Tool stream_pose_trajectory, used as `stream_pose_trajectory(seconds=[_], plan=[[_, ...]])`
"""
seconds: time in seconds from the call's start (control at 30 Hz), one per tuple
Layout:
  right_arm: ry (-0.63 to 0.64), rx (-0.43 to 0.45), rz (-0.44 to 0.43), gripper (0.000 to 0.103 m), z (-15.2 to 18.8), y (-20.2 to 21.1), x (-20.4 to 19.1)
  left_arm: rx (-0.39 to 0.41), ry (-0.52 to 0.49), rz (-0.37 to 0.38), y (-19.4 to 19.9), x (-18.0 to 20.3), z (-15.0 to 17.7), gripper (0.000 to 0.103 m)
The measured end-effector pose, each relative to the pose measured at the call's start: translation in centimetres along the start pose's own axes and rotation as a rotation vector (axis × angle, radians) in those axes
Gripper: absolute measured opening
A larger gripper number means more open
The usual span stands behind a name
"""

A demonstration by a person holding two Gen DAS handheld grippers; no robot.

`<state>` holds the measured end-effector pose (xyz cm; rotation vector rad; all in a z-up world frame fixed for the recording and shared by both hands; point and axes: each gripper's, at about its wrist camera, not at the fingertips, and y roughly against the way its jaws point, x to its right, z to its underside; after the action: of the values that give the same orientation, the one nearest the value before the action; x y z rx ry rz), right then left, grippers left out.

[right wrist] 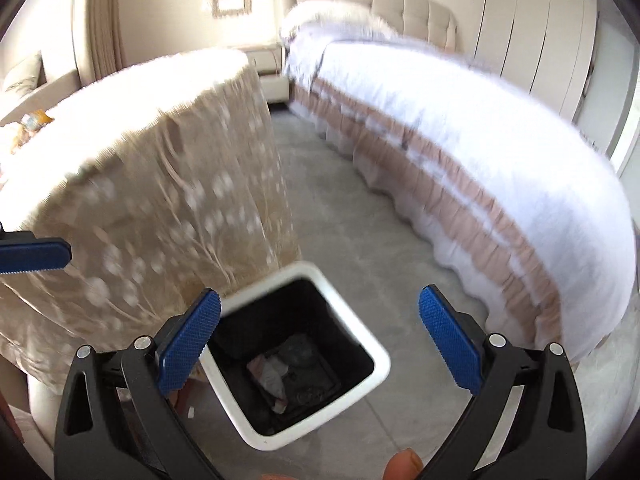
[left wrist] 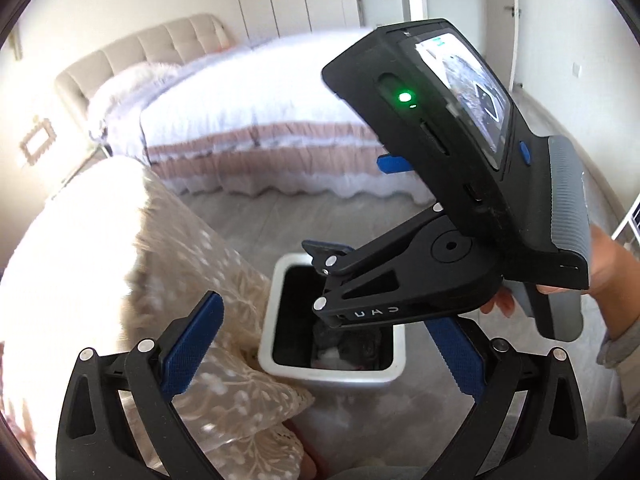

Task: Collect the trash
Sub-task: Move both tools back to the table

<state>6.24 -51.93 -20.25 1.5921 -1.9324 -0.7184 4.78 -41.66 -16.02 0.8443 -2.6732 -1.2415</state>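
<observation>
- Left tool (left wrist: pixel 320 348): jaws spread wide, nothing between the blue pads; it hangs above and just in front of the bin.
- Right tool (right wrist: pixel 320 344): jaws likewise spread wide and empty, held directly over the bin's mouth. In the left wrist view its black body, with a green lamp lit and a small screen, crosses the upper right, gripped from behind by the right hand (left wrist: pixel 604 268).
- Bin (right wrist: pixel 382 364): white rim, black liner, square mouth, standing on the floor (right wrist: pixel 360 220) just beside the draped tabletop. In the left wrist view the right tool covers part of its opening.
- Trash (right wrist: pixel 272 372): crumpled pale paper and dark scraps lie at the bottom of the bin; the separate pieces are too small to tell apart.
- Tabletop (right wrist: pixel 120 120): covered by a beige lace cloth (right wrist: pixel 180 200) with pale floral dots that hangs down its side, its hem touching or nearly touching the bin's rim. The top is washed out by glare.
- Bed (right wrist: pixel 480 120): white quilt with pink-brown bands, tufted beige headboard, well apart from the bin across open floor.
- Wardrobe (right wrist: pixel 540 20): pale panelled doors behind the bed.
</observation>
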Motion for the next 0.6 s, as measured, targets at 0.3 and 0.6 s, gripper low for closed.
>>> stream_pose_trajectory(seconds=[0.3, 0.6], plan=[[0.05, 0.235, -0.087, 0.099, -4.6, 6.8, -4.5, 0.122, 0.14, -0.199, 8.3, -5.4, 2.2, 0.098], [0.136, 0.315, -0.212, 0.099, -8.3, 9.6, -11.8, 0.177, 0.277, -0.381, 15.0, -10.9, 6.6, 0.098]])
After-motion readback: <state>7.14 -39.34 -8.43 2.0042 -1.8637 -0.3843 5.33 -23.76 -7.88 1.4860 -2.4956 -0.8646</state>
